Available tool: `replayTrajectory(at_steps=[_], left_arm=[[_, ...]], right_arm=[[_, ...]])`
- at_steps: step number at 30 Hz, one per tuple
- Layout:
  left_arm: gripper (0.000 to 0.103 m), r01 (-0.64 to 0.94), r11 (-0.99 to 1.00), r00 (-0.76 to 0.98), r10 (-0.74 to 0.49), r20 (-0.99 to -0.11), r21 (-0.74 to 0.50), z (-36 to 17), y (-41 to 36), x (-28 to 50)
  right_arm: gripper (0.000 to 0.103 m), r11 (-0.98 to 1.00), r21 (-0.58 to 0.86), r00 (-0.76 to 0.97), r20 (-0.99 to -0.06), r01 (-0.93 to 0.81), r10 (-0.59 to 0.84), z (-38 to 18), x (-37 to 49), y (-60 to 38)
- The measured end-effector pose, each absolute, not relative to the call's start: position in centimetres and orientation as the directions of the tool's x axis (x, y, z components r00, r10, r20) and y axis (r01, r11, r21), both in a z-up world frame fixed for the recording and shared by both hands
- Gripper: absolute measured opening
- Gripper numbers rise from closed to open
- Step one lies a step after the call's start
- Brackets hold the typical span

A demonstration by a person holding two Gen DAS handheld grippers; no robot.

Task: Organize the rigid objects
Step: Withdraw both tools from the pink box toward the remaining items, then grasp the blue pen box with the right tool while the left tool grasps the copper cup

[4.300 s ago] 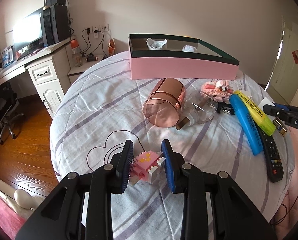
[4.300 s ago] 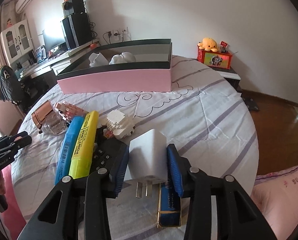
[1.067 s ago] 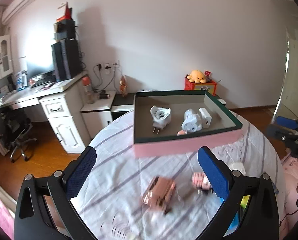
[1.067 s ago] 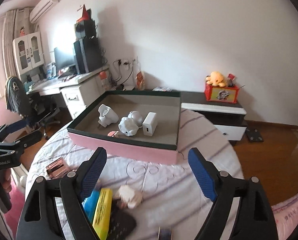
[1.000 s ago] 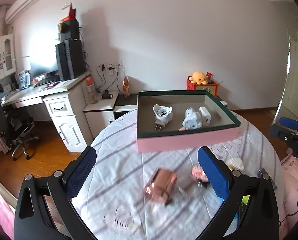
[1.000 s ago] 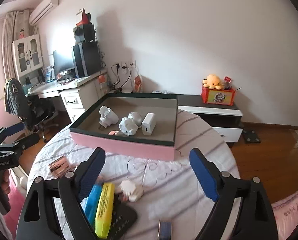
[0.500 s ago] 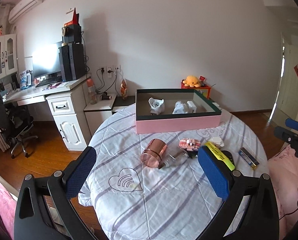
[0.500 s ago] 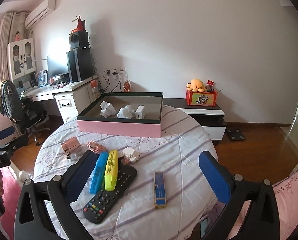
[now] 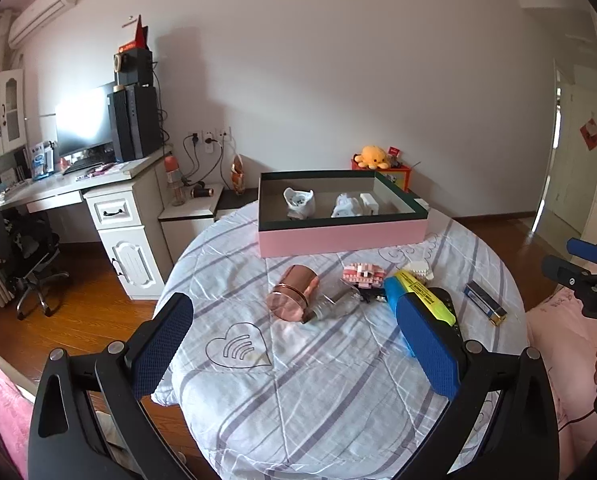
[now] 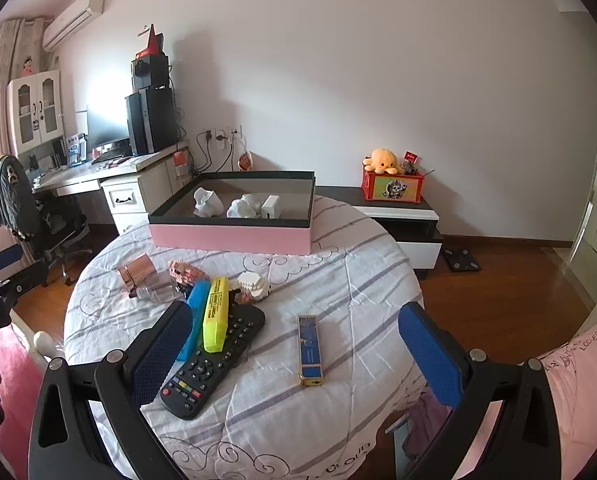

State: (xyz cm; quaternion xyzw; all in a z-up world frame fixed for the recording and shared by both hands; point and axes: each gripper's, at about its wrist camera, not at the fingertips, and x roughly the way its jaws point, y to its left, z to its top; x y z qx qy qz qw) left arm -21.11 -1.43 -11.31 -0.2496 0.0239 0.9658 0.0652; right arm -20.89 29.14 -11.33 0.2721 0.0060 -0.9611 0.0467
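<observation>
Pink cardboard with a dark green rim forms the shallow rectangular box (image 9: 340,236) at the far side of the round bench (image 9: 298,392), which is draped in a quilted white cloth with lilac stripes. Inside the box lie three white plastic plug adapters (image 10: 242,203), glossy and blocky, close together near its middle.

On the cloth in front of the box, a shiny copper-coloured metal cylinder (image 9: 294,298) lies on its side, touching a clear glass bottle (image 9: 336,306). Just beside them sits a knobbly pink brick-built toy (image 9: 363,272), and near it a white brick-built toy (image 10: 253,285). A blue highlighter (image 10: 194,320) and a yellow highlighter (image 10: 215,314), both smooth plastic, lie side by side and overlap a black remote control (image 10: 214,360) with rubbery buttons. A slim blue and gold rectangular lighter (image 10: 310,350) lies apart from them, to the right.

The left claw (image 9: 294,348) is spread wide, its blue textured pads gripping nothing, above the near edge of the bench. The right claw (image 10: 294,356) is likewise wide apart and empty.
</observation>
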Motion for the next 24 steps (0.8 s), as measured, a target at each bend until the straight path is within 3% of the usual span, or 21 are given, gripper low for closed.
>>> replayTrajectory(at_steps=[24], left_arm=[[0.103, -0.192, -0.981, -0.772, 0.146, -0.618, 0.007, -16.4, 0.3, -25.7]], right_arm=[[0.103, -0.999, -0.014, -0.709, -0.705, 0.046, -0.022, -20.8, -26.7, 30.9]])
